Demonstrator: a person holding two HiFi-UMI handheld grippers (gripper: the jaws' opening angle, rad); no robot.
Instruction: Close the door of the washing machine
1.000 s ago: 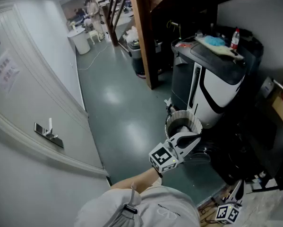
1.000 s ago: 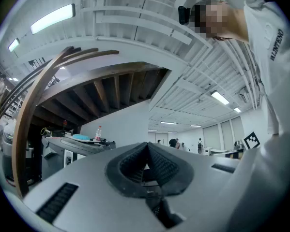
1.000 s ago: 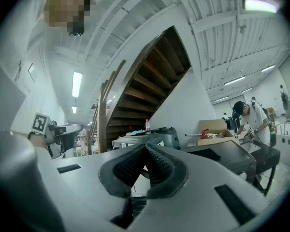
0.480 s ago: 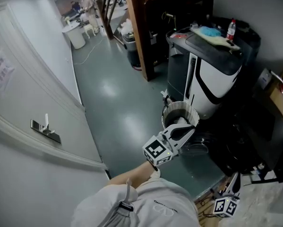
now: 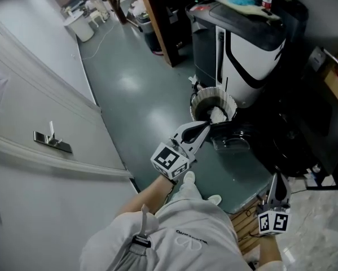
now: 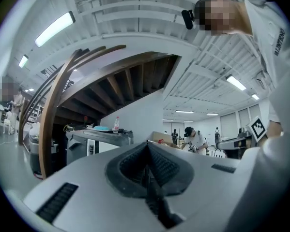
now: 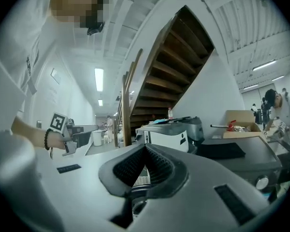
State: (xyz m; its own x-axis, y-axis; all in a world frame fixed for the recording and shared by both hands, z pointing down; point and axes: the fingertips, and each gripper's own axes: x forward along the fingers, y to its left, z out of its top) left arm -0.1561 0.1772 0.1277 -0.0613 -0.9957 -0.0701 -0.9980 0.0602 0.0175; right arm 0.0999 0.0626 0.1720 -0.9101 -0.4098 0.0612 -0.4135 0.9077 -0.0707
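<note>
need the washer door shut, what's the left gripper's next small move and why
Probably bring the shut left gripper against the outer face of the open door and push toward the washing machine: the door stands swung out by the basket, and this gripper is nearest.

Long white ceiling tubes [image 6: 55, 29] glare above-left of the left gripper [image 6: 147, 149]; dim under the brown wooden staircase [image 6: 120, 81] ahead; fisheye edges bend, black-vignetted.
</note>
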